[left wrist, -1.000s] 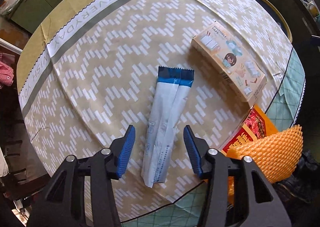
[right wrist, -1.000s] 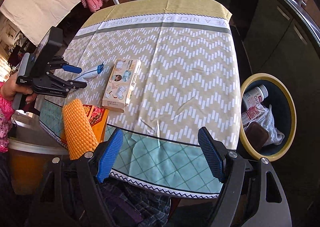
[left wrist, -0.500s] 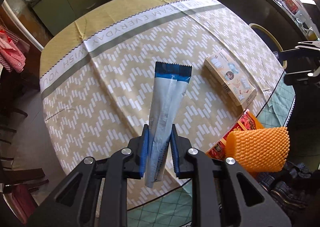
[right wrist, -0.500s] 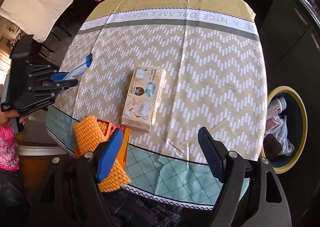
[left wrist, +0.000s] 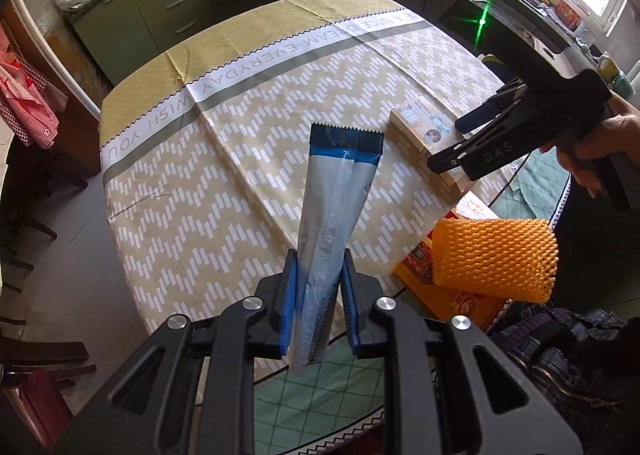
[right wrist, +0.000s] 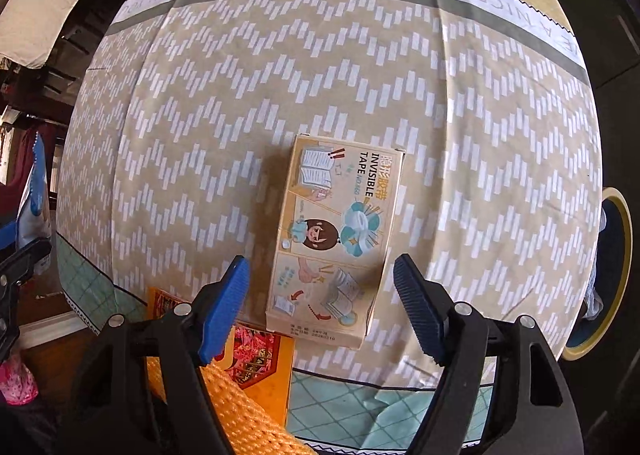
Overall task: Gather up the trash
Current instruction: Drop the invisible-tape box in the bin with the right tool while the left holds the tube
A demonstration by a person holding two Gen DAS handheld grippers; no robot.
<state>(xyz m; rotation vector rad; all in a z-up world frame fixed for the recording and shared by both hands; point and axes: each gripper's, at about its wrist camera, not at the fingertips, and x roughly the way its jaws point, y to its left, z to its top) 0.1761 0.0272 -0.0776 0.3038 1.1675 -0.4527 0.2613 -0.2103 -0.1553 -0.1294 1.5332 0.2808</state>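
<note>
My left gripper (left wrist: 318, 275) is shut on the lower end of a long blue-and-white wrapper (left wrist: 340, 183), which stands lifted off the table; the wrapper (right wrist: 36, 199) also shows at the left edge of the right wrist view. My right gripper (right wrist: 320, 267) points straight down over a beige invisible-tape box (right wrist: 336, 231) lying flat on the cloth. Its jaws are closing, the box's near end lies between them, and the pads stand apart from it. The left wrist view shows the right gripper (left wrist: 456, 143), held by a hand, hovering over the box (left wrist: 420, 127).
An orange foam net (left wrist: 492, 259) rests on a red-and-orange packet (left wrist: 440, 295) at the table's near edge. A yellow-rimmed trash bin (right wrist: 624, 215) stands on the floor beside the table, to the right. Green cabinets line the far wall. A dark bag lies below the net.
My left gripper shut on the wrapper and lifted it off the table. My right gripper moved from beyond the table's edge to above the tape box, sank lower, and its jaws narrowed.
</note>
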